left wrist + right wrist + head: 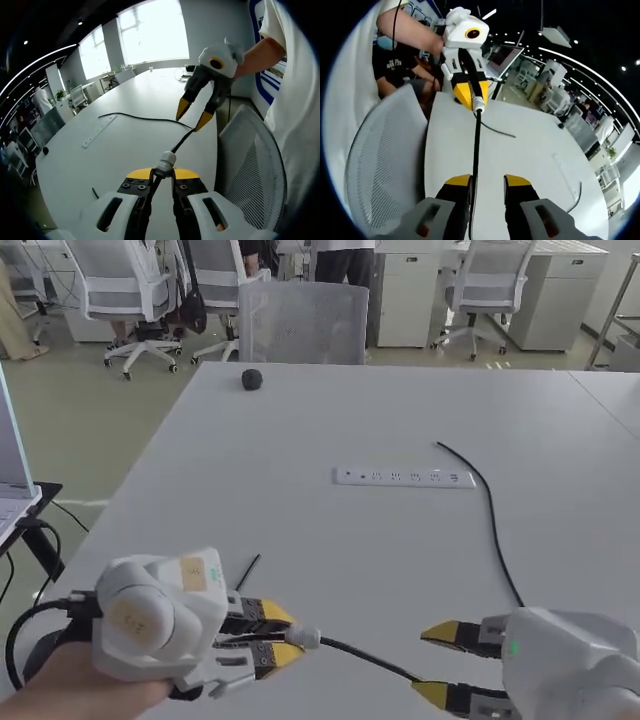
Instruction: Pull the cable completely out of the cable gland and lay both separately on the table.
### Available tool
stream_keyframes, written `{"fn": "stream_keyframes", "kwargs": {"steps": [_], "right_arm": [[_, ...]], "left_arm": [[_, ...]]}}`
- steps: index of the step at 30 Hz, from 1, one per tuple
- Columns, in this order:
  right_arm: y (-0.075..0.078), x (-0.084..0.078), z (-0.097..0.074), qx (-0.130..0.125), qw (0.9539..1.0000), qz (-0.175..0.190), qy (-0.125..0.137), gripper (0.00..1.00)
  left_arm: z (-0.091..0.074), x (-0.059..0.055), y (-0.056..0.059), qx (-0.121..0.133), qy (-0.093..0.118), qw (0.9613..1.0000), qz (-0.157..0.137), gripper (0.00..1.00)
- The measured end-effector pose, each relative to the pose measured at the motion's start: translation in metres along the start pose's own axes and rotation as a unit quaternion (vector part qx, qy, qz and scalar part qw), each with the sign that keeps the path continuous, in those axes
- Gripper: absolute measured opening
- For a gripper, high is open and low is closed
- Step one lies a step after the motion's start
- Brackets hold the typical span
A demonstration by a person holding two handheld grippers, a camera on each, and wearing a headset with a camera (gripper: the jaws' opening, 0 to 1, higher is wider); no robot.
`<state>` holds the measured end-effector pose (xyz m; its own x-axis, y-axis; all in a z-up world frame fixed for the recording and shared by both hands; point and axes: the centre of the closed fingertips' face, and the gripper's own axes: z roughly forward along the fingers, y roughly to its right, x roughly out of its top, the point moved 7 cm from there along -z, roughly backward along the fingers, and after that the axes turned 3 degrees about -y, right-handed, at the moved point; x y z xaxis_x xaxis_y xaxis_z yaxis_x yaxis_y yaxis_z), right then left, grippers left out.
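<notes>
My left gripper [292, 638] is at the table's near edge, shut on the white cable gland [303, 637]. In the left gripper view the gland [165, 162] sticks out from between the yellow jaw tips. A black cable [365, 655] leaves the gland and runs right, between the jaws of my right gripper [436, 664], then curves away across the table. The right gripper is open, its jaws standing on either side of the cable without pinching it. In the right gripper view the cable [475, 150] passes close to the left jaw and leads straight to the gland [479, 105] in the left gripper [472, 100].
A white power strip [405, 477] lies mid-table, with the cable's far end [489, 505] curving beside it. A small black round object [252, 379] sits near the far edge and a short black stick [247, 572] near my left gripper. A mesh chair [260, 165] stands behind me.
</notes>
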<state>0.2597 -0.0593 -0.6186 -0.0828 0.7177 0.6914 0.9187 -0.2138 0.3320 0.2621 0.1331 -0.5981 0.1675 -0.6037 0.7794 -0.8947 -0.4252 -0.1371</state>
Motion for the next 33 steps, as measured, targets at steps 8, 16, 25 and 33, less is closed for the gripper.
{"fn": "stream_keyframes", "kwargs": {"steps": [8,16,25,33], "right_arm": [[-0.008,0.029,0.016,0.011,0.9994,-0.022,0.026,0.18],[-0.01,0.046,0.029,0.012,0.9987,-0.035,0.036,0.08],[-0.007,0.049,0.033,0.011,0.9981,-0.046,0.04,0.02],[-0.005,0.048,0.033,0.007,0.9984,-0.039,0.039,0.0]], "left_arm": [[0.003,0.003,0.002,-0.003,-0.001,1.0,0.006,0.15],[0.005,0.003,0.003,-0.003,0.0,1.0,0.006,0.15],[0.005,0.005,0.003,-0.001,0.001,1.0,0.005,0.15],[0.006,0.006,0.004,-0.004,0.002,1.0,0.005,0.15]]}}
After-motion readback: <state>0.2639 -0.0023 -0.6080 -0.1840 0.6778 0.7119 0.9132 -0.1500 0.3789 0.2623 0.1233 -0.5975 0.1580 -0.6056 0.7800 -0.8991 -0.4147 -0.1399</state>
